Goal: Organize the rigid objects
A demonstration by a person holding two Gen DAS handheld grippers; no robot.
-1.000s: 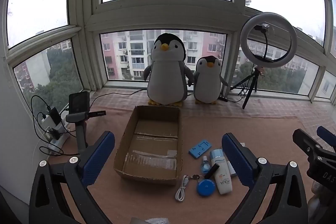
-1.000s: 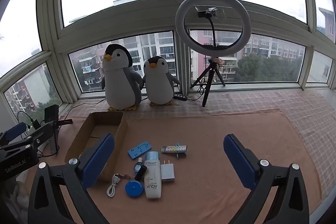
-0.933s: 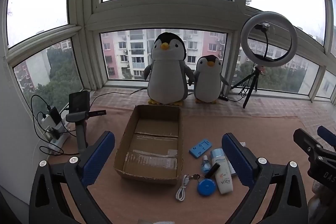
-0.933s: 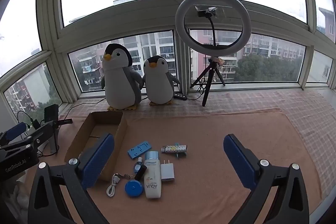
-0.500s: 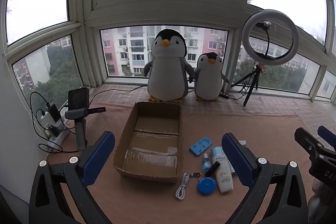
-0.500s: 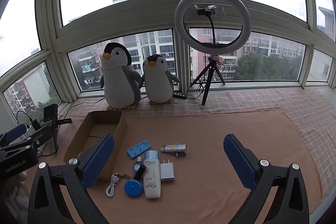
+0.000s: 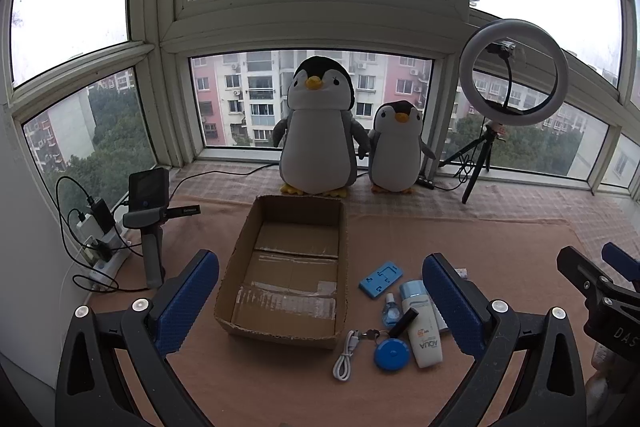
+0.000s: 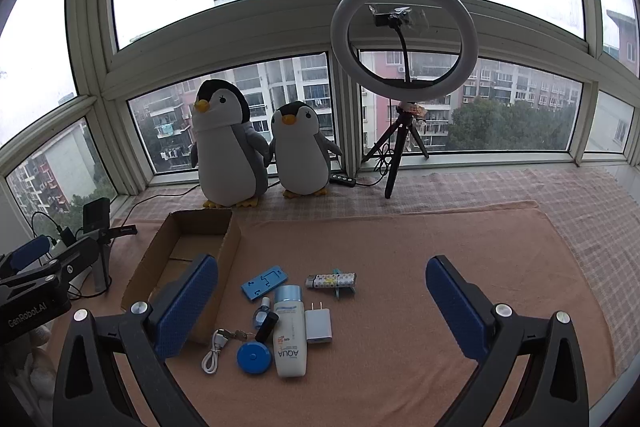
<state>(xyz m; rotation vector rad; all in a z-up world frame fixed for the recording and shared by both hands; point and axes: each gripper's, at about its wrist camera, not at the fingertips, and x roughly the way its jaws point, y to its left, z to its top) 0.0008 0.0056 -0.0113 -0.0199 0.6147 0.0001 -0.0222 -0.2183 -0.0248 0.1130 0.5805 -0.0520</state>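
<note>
An open cardboard box (image 7: pixel 288 267) (image 8: pixel 188 259) lies empty on the peach mat. Right of it sits a cluster of small items: a white AQUA tube (image 8: pixel 290 331) (image 7: pixel 422 325), a blue phone stand (image 8: pixel 264 283) (image 7: pixel 380 279), a round blue tape measure (image 8: pixel 254 357) (image 7: pixel 391 354), a white charger (image 8: pixel 318 325), a lighter (image 8: pixel 331 280), a small bottle (image 8: pixel 262 313) and a short white cable (image 8: pixel 212 351). My left gripper (image 7: pixel 320 303) hovers open above the box's near end. My right gripper (image 8: pixel 322 311) is open too, held above the items.
Two plush penguins (image 7: pixel 320 127) (image 8: pixel 298 147) stand at the window. A ring light on a tripod (image 8: pixel 404 39) stands to their right. A camera on a handle (image 7: pixel 150 219) and a power strip with cables (image 7: pixel 100 247) sit at the mat's left edge.
Both views have shifted only slightly; the left gripper drifted a little, and nothing on the mat has moved. Both grippers stay open.
</note>
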